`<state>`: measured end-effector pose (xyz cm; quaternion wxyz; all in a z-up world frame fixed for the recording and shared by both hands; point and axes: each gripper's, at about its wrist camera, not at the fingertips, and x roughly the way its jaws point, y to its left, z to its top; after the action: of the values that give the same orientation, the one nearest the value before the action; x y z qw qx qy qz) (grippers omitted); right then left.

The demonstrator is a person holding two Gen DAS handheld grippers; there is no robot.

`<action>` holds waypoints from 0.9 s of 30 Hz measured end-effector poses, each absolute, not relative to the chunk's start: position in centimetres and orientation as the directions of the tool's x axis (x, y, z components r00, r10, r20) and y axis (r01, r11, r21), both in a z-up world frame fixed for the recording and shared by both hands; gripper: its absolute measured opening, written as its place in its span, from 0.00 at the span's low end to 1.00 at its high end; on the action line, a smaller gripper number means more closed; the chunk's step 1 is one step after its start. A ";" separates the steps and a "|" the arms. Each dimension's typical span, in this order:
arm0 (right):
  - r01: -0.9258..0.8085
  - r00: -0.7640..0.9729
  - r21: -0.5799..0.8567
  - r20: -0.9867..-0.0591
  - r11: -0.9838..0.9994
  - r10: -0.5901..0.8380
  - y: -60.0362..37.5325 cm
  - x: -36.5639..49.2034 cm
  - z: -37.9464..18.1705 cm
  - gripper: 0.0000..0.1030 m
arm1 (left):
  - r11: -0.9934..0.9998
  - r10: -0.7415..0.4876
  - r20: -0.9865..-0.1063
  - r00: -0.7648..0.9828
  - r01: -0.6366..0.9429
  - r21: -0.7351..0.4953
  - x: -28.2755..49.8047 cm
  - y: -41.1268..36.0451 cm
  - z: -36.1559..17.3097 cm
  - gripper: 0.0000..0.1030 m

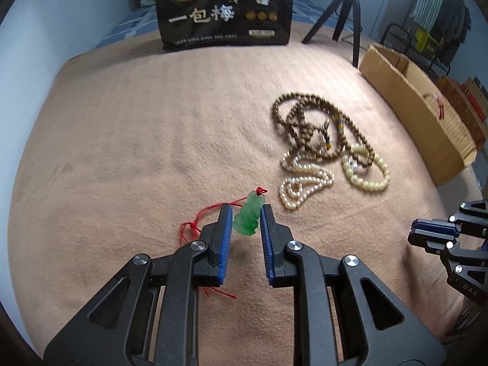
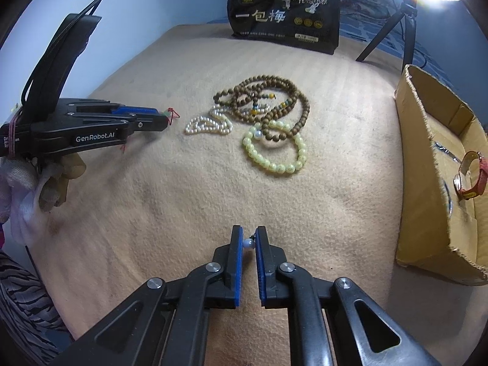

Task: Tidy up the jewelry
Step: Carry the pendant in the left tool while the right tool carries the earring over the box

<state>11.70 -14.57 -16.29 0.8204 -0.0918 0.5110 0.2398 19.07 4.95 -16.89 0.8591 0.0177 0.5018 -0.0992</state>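
My left gripper (image 1: 246,213) is shut on a green jade pendant (image 1: 248,215) whose red cord (image 1: 195,222) trails to the left; it also shows in the right wrist view (image 2: 166,119), held above the blanket. My right gripper (image 2: 249,238) is shut on a small pearl earring (image 2: 248,244). A pile of jewelry lies ahead: a brown wooden bead necklace (image 1: 308,122) (image 2: 265,103), a white pearl strand (image 1: 302,183) (image 2: 207,123) and a pale yellow bead bracelet (image 1: 370,170) (image 2: 274,149).
A tan blanket (image 1: 137,152) covers the surface. An open cardboard box (image 2: 427,158) at the right holds a red-strapped watch (image 2: 469,177). A black snack bag (image 1: 225,9) stands at the back, with a black tripod (image 1: 344,9) beside it.
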 end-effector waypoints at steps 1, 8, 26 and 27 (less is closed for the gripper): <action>-0.486 0.369 0.095 -0.879 0.869 0.302 -14.6 11.7 -16.0 0.05 | 0.981 -0.155 -0.862 0.484 0.180 -0.075 19.1 5.1 -16.6 0.17; -0.475 0.400 0.107 -0.858 0.873 0.323 -15.3 11.5 -14.3 0.06 | 0.983 -0.171 -0.833 0.527 0.144 -0.110 19.0 6.1 -14.3 0.17; -0.425 0.487 0.127 -0.803 0.896 0.344 -18.4 12.2 -10.3 0.06 | 0.964 -0.265 -0.734 0.625 0.186 -0.190 18.5 4.3 -8.1 0.17; -0.420 0.492 0.129 -0.800 0.898 0.345 -18.6 12.3 -10.1 0.06 | 0.962 -0.273 -0.728 0.628 0.194 -0.194 18.5 3.9 -7.7 0.17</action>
<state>12.31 -18.59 -10.07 0.8627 -0.0415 0.4528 0.2216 18.53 3.94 -7.70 0.9011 -0.0484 0.4111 -0.1296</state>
